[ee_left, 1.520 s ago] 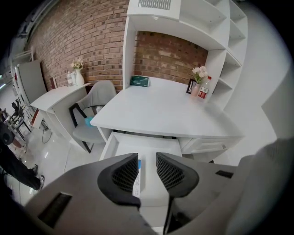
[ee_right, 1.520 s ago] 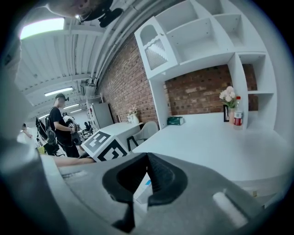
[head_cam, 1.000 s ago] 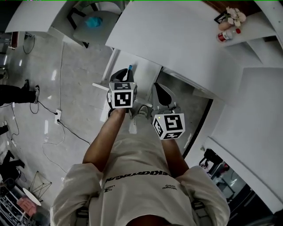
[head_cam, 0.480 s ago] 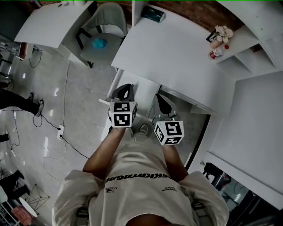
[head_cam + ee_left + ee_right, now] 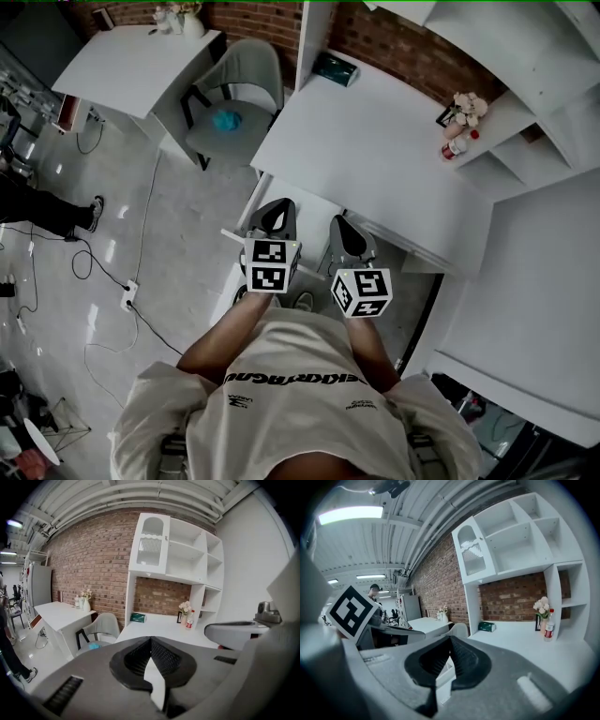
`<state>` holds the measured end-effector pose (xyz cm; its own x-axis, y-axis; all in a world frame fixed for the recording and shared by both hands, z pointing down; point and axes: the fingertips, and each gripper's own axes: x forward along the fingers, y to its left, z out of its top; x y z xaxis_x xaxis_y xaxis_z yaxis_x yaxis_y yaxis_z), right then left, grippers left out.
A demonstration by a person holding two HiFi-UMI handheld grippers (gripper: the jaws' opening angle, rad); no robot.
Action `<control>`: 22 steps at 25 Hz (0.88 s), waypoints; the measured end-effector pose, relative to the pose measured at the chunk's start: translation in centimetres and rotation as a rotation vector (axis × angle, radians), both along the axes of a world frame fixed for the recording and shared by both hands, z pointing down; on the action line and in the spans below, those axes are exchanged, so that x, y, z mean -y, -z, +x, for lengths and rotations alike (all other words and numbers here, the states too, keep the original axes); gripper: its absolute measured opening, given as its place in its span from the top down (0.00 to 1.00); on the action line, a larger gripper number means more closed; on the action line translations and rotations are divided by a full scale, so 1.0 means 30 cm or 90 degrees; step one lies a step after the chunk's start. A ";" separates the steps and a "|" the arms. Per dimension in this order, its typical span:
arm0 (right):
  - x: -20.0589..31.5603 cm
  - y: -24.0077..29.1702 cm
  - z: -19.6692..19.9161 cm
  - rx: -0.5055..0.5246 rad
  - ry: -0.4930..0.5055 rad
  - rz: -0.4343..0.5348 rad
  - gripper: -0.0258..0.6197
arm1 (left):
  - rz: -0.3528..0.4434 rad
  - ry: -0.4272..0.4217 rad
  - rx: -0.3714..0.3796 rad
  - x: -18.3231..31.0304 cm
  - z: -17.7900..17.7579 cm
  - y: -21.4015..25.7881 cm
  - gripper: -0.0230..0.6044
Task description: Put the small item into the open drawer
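Red brick wall (image 5: pixel 89 559), white furniture, pale glossy floor: an office corner.

Notes, working outward. I cannot pick out the small item in any view. The open white drawer (image 5: pixel 311 199) juts from under the front edge of the long white surface (image 5: pixel 384 150). Both tools sit over its near end in the head view and block most of it.

On the left tool (image 5: pixel 151 640) I read the ribbed black pads meeting at the tips: closed, with nothing caught between them. Only white shows through the slit lower down. On the right tool (image 5: pixel 450 638) the tips are also together, closed on nothing, and a white boxy edge shows through the gap beneath. Their black-and-white marker cubes, left cube (image 5: pixel 272 264) and right cube (image 5: pixel 363 292), ride side by side, near each other. Both tools point toward the surface and the white shelving unit (image 5: pixel 183 550) behind it.

- **On the surface, well apart from the drawer:**
  - A green rectangular box (image 5: pixel 335 68) lies near the far left corner.
  - A clear bottle with red cap (image 5: pixel 455 147) stands by the shelves at the far right.
  - A small bunch of pale flowers (image 5: pixel 466 105) stands beside the bottle.
- **Left of the surface:** a grey shell chair (image 5: pixel 246 80) has a blue object (image 5: pixel 225 119) on its seat.
- **Beyond the chair:** a second white surface (image 5: pixel 131 66).
- **Floor:** a black cable (image 5: pixel 94 272) trails across it.
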<state>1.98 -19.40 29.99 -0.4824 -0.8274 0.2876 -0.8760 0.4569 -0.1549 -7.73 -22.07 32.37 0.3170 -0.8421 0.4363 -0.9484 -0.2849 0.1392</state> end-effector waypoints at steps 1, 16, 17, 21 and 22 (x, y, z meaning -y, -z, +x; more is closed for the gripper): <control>0.000 0.011 -0.003 0.000 0.000 0.004 0.96 | 0.006 -0.001 -0.001 -0.008 0.002 0.016 0.97; 0.007 0.110 -0.001 0.001 -0.009 0.047 0.96 | 0.083 -0.010 0.006 -0.076 0.012 0.164 0.97; 0.010 0.116 0.000 0.002 -0.009 0.050 0.96 | 0.087 -0.010 0.007 -0.075 0.013 0.169 0.97; 0.017 0.129 -0.018 0.004 -0.007 0.063 0.96 | 0.099 -0.010 0.011 -0.074 0.009 0.180 0.97; 0.020 0.132 -0.026 0.005 -0.005 0.065 0.96 | 0.101 -0.010 0.012 -0.072 0.005 0.182 0.97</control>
<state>1.20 -19.99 26.04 -0.4777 -0.8560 0.1976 -0.8785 0.4640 -0.1141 -7.58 -19.90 26.92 0.3235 -0.8962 0.3035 -0.9457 -0.3165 0.0737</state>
